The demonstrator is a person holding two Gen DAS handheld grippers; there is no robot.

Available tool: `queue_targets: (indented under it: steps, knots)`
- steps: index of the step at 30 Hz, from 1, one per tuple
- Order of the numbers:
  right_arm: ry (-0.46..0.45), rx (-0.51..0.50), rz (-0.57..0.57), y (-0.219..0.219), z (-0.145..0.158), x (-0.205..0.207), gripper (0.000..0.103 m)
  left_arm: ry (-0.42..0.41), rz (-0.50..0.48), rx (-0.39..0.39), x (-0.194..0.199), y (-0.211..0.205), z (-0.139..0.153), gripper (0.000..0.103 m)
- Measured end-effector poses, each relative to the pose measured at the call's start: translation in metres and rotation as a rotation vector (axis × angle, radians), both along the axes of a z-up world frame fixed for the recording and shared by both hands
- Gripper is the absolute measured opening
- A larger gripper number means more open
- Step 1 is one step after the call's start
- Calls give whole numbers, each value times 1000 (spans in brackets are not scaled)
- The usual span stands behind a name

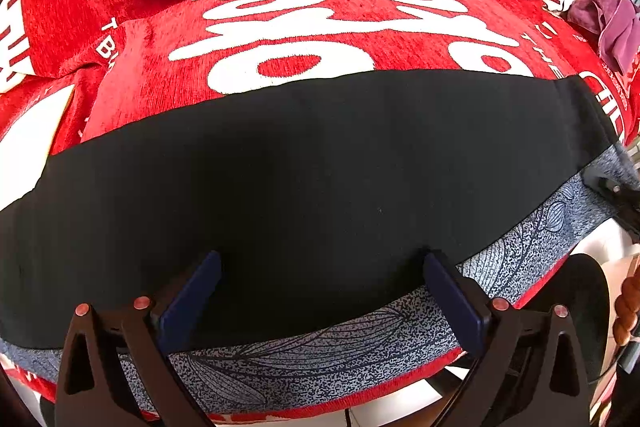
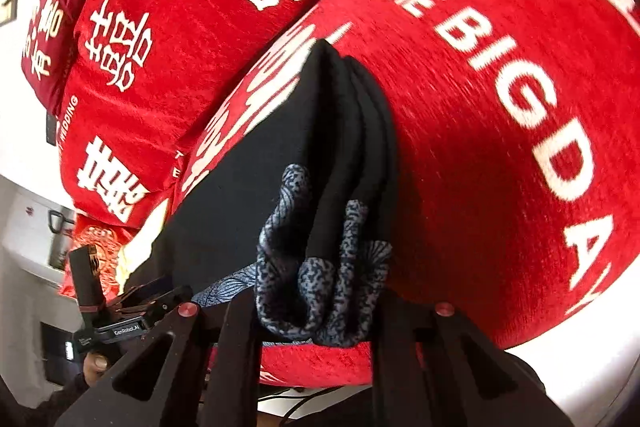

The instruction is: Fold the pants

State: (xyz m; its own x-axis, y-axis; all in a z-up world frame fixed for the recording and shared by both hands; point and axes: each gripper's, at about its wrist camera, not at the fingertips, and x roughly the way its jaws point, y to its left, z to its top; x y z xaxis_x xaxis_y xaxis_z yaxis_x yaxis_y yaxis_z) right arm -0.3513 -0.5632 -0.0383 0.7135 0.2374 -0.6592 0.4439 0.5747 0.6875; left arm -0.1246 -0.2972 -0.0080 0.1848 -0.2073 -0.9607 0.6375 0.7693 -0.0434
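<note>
The black pants [image 1: 304,167] lie folded in a long band across the red seat cover [image 1: 304,27], with a blue-grey leaf-patterned lining [image 1: 320,351] showing along the near edge. My left gripper [image 1: 322,267] stands open, its blue fingers [image 1: 192,299] straddling the near edge of the pants, apart from the cloth. In the right wrist view the pants [image 2: 256,163] end in stacked layers, and my right gripper [image 2: 312,303] is shut on the bunched patterned cloth [image 2: 316,279] at that end.
A purple cloth [image 1: 608,23] lies at the seat's far right. The red sofa back [image 2: 192,7] with white lettering rises behind, beside a dark red cushion [image 2: 52,27]. A hand [image 2: 96,363] holds the other gripper's handle. White floor [image 1: 600,243] lies below the seat's edge.
</note>
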Motion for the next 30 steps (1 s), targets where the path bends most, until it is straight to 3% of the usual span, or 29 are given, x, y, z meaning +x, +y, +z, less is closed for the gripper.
queue_targets:
  steps: [8, 11, 14, 17, 19, 24, 26, 30]
  knots:
    - [-31, -147, 56, 24, 54, 11, 12, -9, -1, 3, -1, 0, 0, 101]
    - [26, -162, 62, 24, 46, 16, 12, -18, 26, 19, 0, 3, 7, 101]
    - [76, -138, 43, 14, 31, 15, 12, -31, 73, -26, 6, 13, 20, 101]
    - [86, -125, 33, 9, 25, 12, 12, 27, 120, 37, 18, 20, -2, 103]
    - [89, -129, 31, 10, 25, 13, 12, -41, 87, 44, 12, 17, 1, 103]
    - [109, -149, 35, 12, 28, 17, 12, -18, 167, 3, 22, 25, 8, 103]
    - [112, -143, 33, 11, 27, 17, 12, -19, 198, 43, 30, 26, 3, 103]
    - [126, -151, 29, 13, 28, 19, 12, -15, 205, 50, 33, 24, -1, 103]
